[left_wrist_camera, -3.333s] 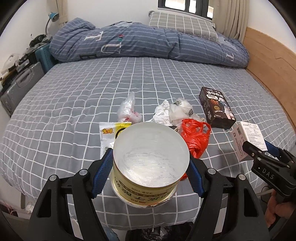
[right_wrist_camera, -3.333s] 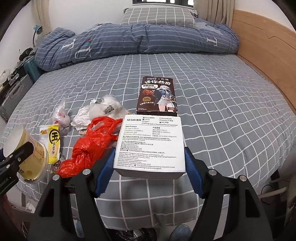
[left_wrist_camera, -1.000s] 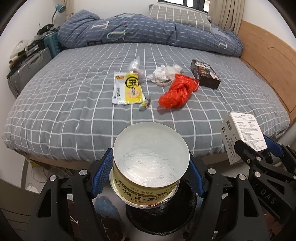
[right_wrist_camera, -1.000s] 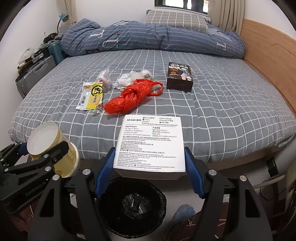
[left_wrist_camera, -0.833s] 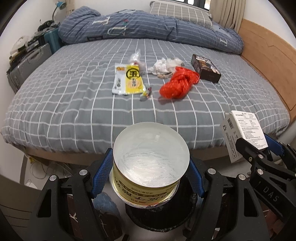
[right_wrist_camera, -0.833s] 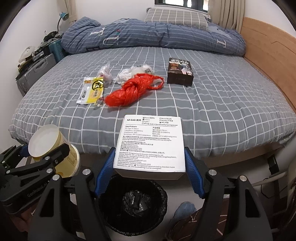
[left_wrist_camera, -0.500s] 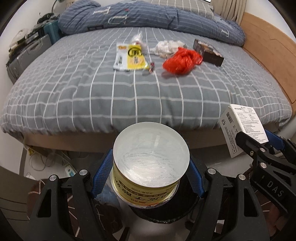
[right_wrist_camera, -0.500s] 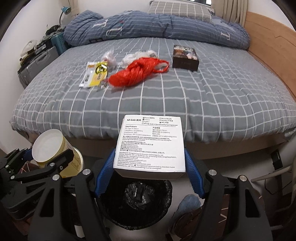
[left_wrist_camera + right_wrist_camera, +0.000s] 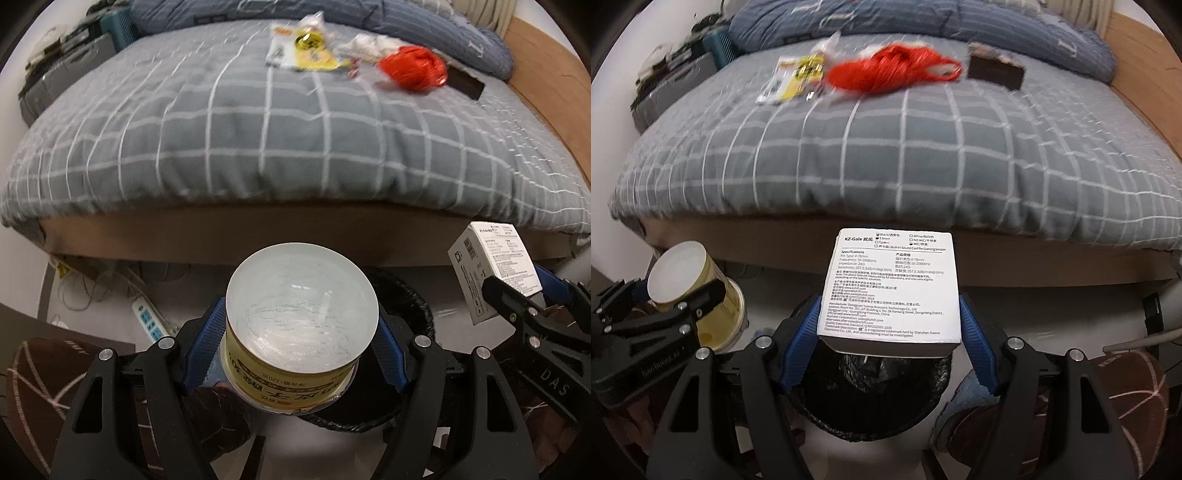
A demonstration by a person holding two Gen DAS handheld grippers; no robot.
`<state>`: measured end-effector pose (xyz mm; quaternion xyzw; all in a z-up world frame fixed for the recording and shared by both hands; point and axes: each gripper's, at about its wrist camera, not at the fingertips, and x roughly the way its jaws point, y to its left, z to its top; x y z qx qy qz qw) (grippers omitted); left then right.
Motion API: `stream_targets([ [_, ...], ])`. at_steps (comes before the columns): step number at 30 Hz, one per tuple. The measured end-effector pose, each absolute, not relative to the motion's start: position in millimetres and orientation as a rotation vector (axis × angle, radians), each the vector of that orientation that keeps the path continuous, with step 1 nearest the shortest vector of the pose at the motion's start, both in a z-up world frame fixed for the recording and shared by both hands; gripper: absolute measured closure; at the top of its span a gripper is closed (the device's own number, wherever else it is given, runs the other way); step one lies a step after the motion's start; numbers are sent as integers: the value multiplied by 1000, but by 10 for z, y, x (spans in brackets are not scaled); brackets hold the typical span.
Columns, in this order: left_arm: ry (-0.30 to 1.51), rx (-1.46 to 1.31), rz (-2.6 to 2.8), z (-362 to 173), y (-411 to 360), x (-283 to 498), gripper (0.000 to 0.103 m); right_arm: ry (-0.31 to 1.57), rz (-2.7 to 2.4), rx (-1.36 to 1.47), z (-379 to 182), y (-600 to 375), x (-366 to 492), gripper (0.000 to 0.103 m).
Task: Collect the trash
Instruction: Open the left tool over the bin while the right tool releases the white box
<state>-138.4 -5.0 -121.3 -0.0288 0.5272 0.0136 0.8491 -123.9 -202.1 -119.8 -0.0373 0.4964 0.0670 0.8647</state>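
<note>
My left gripper (image 9: 301,339) is shut on a yellow paper cup (image 9: 301,317), held bottom-up above a black-lined trash bin (image 9: 406,306) on the floor. My right gripper (image 9: 888,332) is shut on a white printed box (image 9: 892,288) directly above the same bin (image 9: 871,384). The cup (image 9: 690,280) shows at the left of the right wrist view, the box (image 9: 491,269) at the right of the left wrist view. On the bed lie a red plastic bag (image 9: 886,72), a yellow snack packet (image 9: 792,79), crumpled white wrappers (image 9: 369,44) and a dark box (image 9: 995,74).
The grey checked bed (image 9: 258,129) with its wooden frame edge (image 9: 258,232) rises just beyond the bin. A power strip (image 9: 147,317) and cables lie on the floor at the left. Brown slippers (image 9: 1123,398) sit at the right. Suitcases (image 9: 66,77) stand at far left.
Both grippers have dropped below the bed's level and closer to the bin, still holding the cup and the box. The bed's trash now appears higher and farther off.
</note>
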Motion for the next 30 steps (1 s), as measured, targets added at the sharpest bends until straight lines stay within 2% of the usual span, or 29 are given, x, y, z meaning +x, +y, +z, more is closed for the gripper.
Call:
stream_targets([
  [12,1143,-106,76,-1359,331,-1427,31,1106,241,-138,-1467,-1505,-1159,33],
  [15,1147,-102,65,-1368,259,-1393,31,1112,220,-152,-1505,-1513,-1151,22],
  [19,1159,-95,40,-1437,129,-1358,31,1090,187,-140,-1489,-1664,-1156,14],
  [24,1177,-72,-3,-1535,-90,-1308,31,1061,130,-141,-1464,-1940,-1156,9],
  [30,1184,-65,-63,-1562,-416,-1237,31,1044,75,-120,-1440,-2278,-1196,8],
])
